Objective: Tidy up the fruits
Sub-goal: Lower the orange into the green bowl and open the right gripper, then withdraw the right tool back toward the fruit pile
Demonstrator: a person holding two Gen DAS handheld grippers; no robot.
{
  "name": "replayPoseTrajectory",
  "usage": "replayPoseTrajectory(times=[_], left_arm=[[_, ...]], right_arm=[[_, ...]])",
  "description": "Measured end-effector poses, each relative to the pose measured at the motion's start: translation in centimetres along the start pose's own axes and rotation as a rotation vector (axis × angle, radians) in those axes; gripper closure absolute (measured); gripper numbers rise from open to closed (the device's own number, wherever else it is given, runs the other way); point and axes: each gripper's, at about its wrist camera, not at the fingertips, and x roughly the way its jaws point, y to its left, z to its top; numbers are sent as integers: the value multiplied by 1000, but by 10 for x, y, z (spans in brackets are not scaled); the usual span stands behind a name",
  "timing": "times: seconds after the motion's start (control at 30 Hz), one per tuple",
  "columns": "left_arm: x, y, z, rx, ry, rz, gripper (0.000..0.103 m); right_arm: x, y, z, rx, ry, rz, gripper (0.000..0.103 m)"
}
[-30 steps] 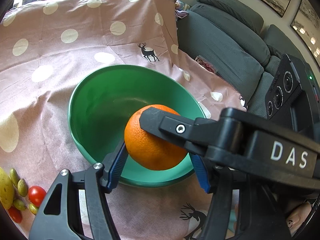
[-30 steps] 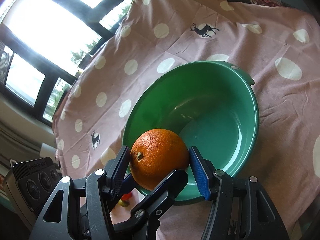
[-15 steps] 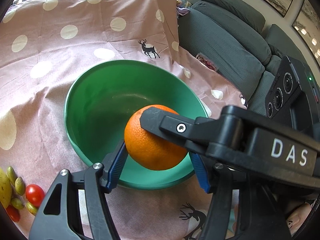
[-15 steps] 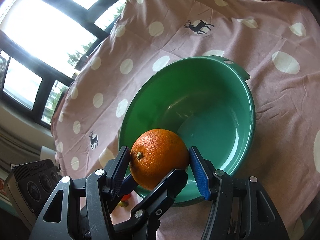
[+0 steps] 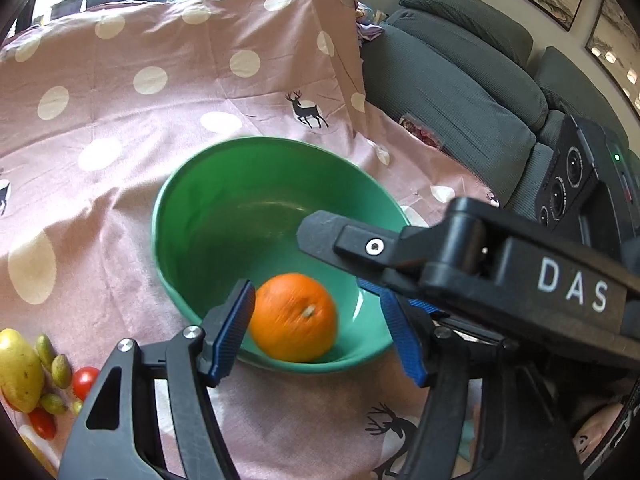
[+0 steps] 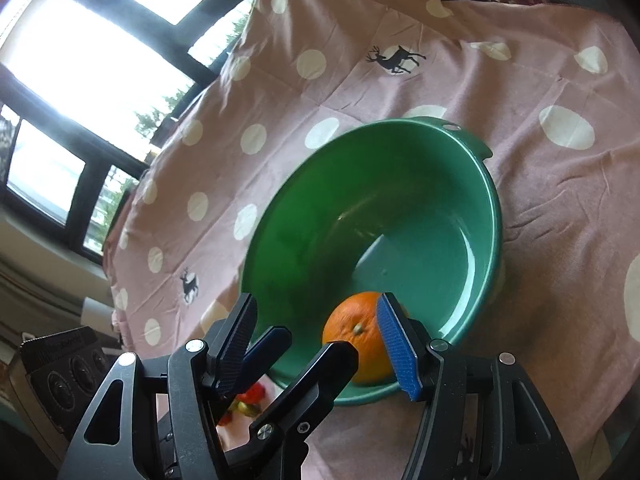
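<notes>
Polka-dot cloth covers my worktop; both claws, left and right, now gape wide, and the orange has dropped (blurred) into the green bowl below them.

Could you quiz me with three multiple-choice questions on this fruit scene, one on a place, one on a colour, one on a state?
1. Where is the orange?
A. On the sofa
B. Inside the bowl
C. On the cloth beside the small fruits

2. What colour is the bowl?
A. Green
B. White
C. Red

3. How does the left gripper stand?
A. Shut on the orange
B. Shut on a tomato
C. Open, its fingers apart from the orange

Answers:
1. B, the orange sits within the bowl's rim, against its near wall, in both wrist views.
2. A, the bowl's rim and walls are green against the pink spotted cloth.
3. C, in the left wrist view green bowl shows between the orange and the fingers; the right gripper is spread wide too.
</notes>
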Motion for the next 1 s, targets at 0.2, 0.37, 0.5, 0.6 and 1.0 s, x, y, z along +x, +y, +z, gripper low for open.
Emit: replayPoseTrajectory(times=[0.2, 0.37, 0.5, 0.6, 1.0], left_arm=[[-32, 12, -4, -27, -64, 56, 29], [-59, 30, -16, -77, -92, 271, 29], [-81, 49, -33, -116, -95, 423, 29], [-101, 66, -54, -152, -109, 535, 29], [-160, 147, -134, -466, -85, 680, 26]], right_arm=[[-8, 10, -2, -30, -30, -24, 36], [-17, 28, -8, -96, -55, -21, 33], [-22, 46, -16, -158, -66, -8, 33], [-20, 64, -26, -215, -60, -4, 33], [30, 133, -111, -597, 67, -98, 23]])
